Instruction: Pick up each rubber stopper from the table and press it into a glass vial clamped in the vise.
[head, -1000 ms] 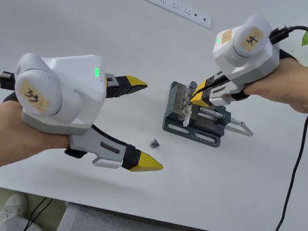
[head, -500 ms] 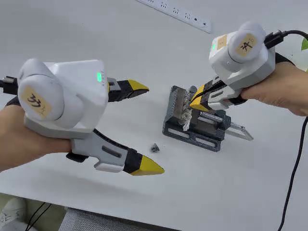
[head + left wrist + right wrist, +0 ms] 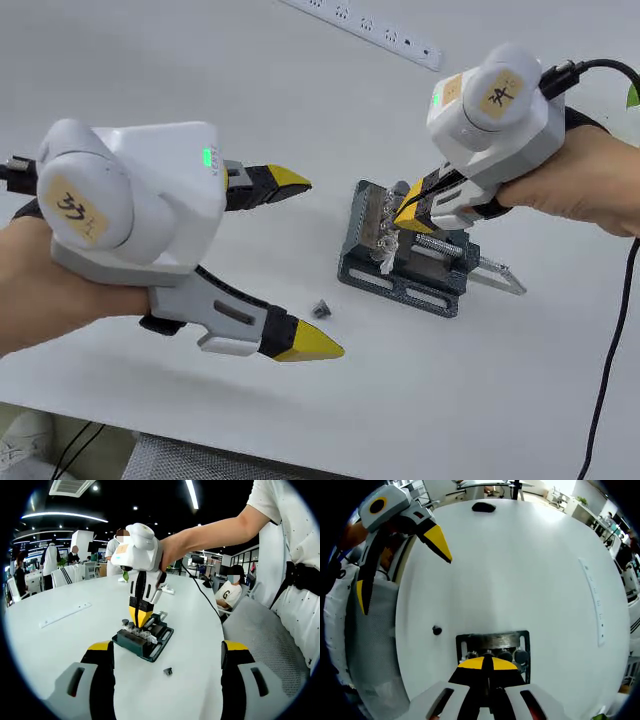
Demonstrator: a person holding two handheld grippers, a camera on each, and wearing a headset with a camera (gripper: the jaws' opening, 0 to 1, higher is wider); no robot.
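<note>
A dark vise [image 3: 400, 285] stands mid-table and clamps a row of small glass vials [image 3: 385, 228]. My right gripper [image 3: 405, 218] points down onto that row with its jaws shut, tips touching the vial tops [image 3: 505, 655]. I cannot see anything between the tips. A grey stopper [image 3: 521, 655] sits in the end vial. One loose dark rubber stopper [image 3: 321, 309] lies on the table in front of the vise, also seen as a stopper [image 3: 168, 671] between my left jaws. My left gripper [image 3: 318, 267] hovers open and empty, left of the vise [image 3: 145, 645].
A white power strip [image 3: 370, 25] lies at the far side of the table. A black cable [image 3: 610, 370] runs down the right side. The table's near edge is just below my left gripper. People and chairs stand beyond the table in the left gripper view.
The right gripper's body has leaned slightly left while its tips stay on the vials. The left gripper has barely moved. The loose stopper lies where it was.
</note>
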